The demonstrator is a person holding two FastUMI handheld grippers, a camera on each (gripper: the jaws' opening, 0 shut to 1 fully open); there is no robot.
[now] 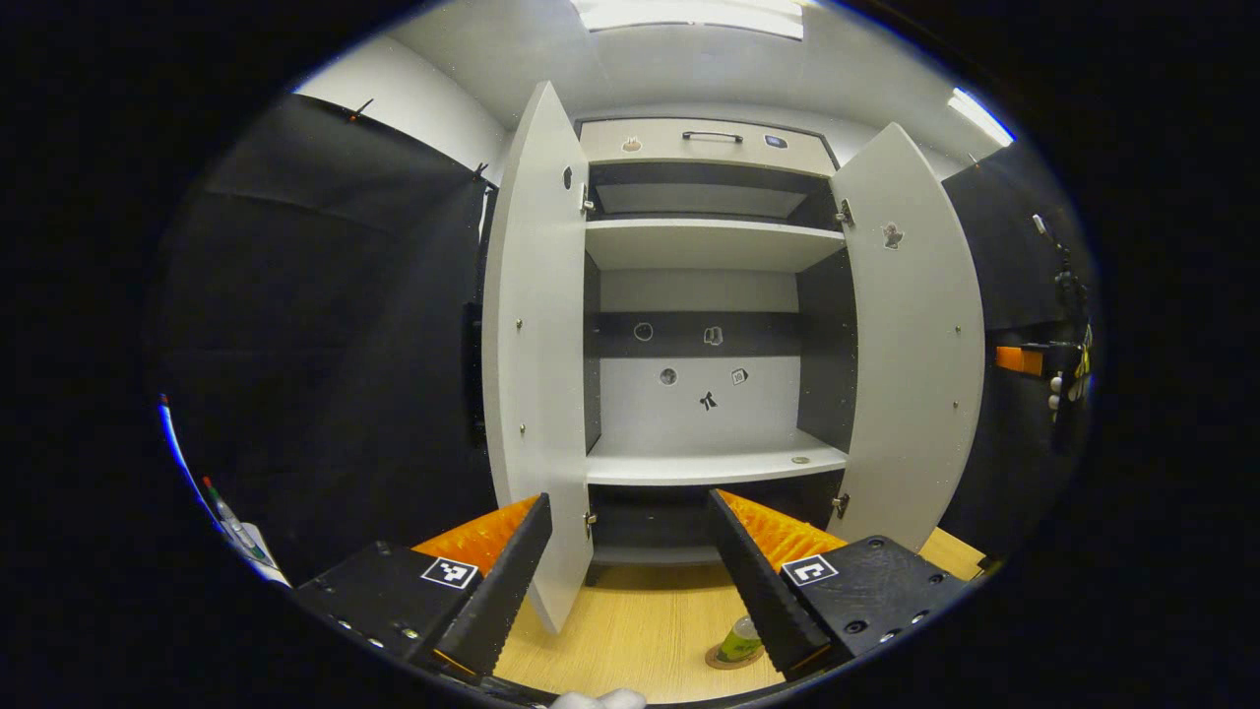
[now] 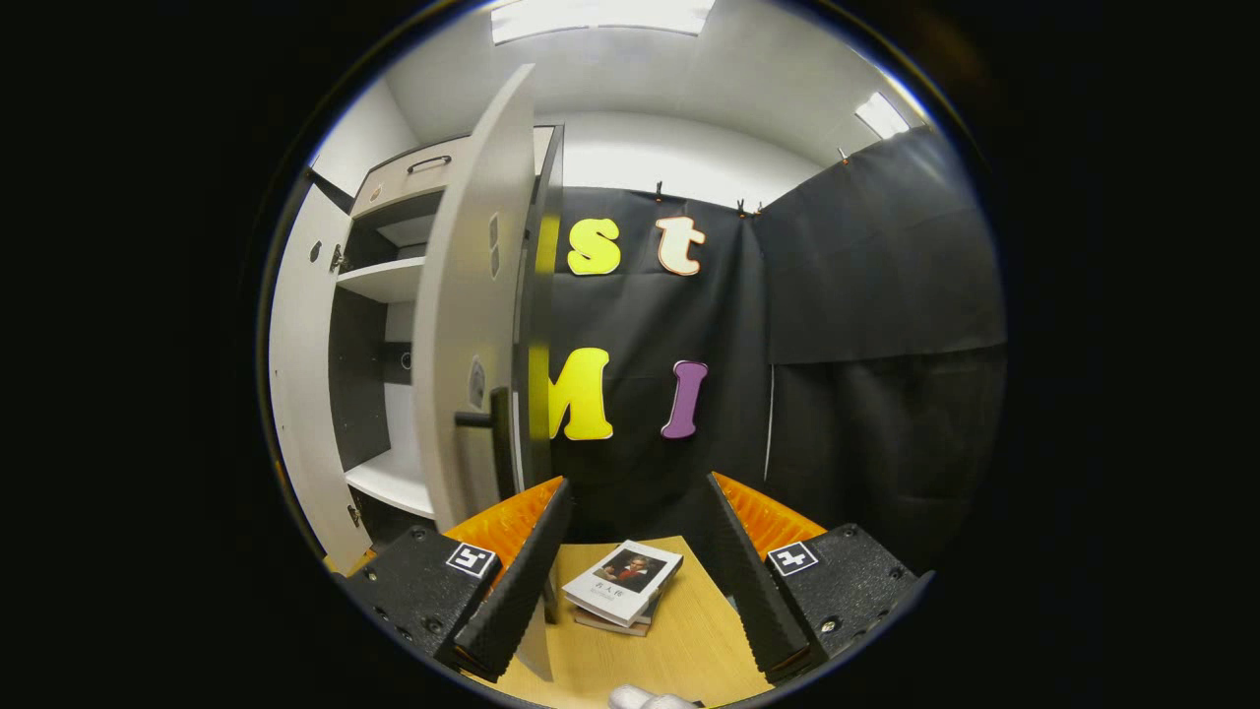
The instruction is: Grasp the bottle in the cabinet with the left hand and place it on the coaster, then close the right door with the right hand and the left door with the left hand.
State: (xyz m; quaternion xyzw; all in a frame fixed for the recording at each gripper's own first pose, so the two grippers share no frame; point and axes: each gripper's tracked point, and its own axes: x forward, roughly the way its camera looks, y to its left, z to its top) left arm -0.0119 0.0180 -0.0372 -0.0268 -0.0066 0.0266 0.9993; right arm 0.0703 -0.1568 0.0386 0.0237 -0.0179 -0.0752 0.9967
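- Two cabinet doors, both swung wide: left door and right door flanking bare shelves; neither closing step done yet, judging by this.
- Bottle out of the cabinet, upright on the coaster on the table, near its front edge and just beside the left gripper's right-hand finger; placement step apparently complete.
- Left gripper: tongs spread, nothing between them, aimed straight into the open cabinet; lower edge of the left door sitting between the fingers in view, contact not certain.
- Right gripper: tongs spread and empty, held just outside the right door, whose handle sits above the left-hand finger; likely positioned to push this door shut first, as the task orders.
- Books, stacked on the table toward its far edge, apart from the door's swing as far as can be judged.
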